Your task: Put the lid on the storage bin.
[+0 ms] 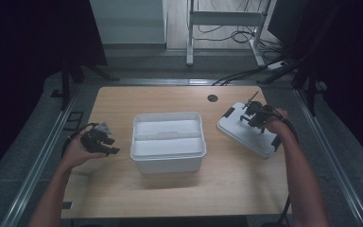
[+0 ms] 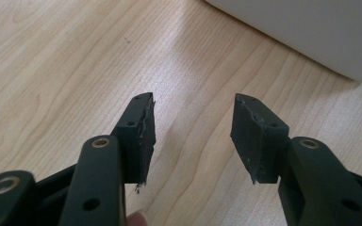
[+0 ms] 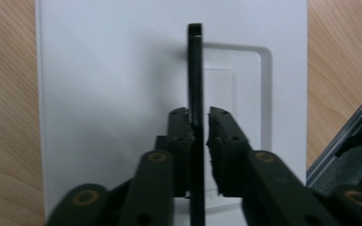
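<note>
A white storage bin (image 1: 168, 163) stands open in the middle of the wooden table. Its white lid (image 1: 246, 135) lies flat on the table to the right, turned at an angle. My right gripper (image 1: 251, 113) is over the lid's far end, shut on the lid's thin black handle (image 3: 194, 61), which stands up edge-on between the jaws (image 3: 199, 117) above the lid's recess (image 3: 113, 94). My left gripper (image 1: 108, 144) hovers left of the bin, open and holding nothing (image 2: 193, 132), with bare wood below it and the bin's wall (image 2: 311, 33) just beyond.
A round cable hole (image 1: 212, 98) sits near the table's far edge. Beyond the table are a white desk frame (image 1: 227, 19) and loose cables on the floor (image 1: 246, 35). Dark curtains flank both sides.
</note>
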`<state>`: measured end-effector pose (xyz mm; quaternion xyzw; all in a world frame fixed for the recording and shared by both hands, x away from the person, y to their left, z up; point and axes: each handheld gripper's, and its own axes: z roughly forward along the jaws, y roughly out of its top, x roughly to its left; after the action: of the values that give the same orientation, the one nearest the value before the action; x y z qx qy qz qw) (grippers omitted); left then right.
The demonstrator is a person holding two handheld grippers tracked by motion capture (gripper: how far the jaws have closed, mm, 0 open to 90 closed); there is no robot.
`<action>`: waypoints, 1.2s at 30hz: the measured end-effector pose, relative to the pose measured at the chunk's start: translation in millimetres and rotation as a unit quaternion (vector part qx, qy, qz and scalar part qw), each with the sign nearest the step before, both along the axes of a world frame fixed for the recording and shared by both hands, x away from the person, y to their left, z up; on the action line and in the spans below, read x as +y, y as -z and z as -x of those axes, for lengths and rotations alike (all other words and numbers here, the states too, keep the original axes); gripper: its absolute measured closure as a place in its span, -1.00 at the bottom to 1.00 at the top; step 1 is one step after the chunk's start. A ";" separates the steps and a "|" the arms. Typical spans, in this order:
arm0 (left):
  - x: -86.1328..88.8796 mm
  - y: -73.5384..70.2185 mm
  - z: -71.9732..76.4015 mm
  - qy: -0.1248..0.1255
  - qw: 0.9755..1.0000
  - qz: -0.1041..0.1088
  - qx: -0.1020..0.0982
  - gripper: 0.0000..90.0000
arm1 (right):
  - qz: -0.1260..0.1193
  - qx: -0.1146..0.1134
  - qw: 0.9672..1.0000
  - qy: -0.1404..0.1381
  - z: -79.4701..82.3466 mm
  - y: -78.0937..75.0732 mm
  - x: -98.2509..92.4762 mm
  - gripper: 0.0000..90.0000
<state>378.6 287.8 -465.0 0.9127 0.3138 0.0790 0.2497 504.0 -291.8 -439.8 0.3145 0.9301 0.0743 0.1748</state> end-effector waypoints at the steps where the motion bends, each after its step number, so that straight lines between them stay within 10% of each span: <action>1: 0.0 1.2 0.3 0.002 1.000 -0.003 0.000 0.13 | 0.003 0.003 1.000 -0.001 -0.3 0.1 0.9 0.81; 13: -2.4 14.9 2.8 -0.008 1.000 0.007 0.005 0.14 | 0.014 -0.015 1.000 -0.023 4.3 -7.8 -0.7 0.85; 36: -19.9 29.6 2.6 -0.010 1.000 -0.010 0.019 0.14 | -0.031 -0.095 0.988 -0.114 61.7 -122.1 20.8 0.85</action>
<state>375.9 267.9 -494.6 0.9132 0.3271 0.0670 0.2338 442.3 -271.1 -317.8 0.2033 0.9361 0.1523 0.2433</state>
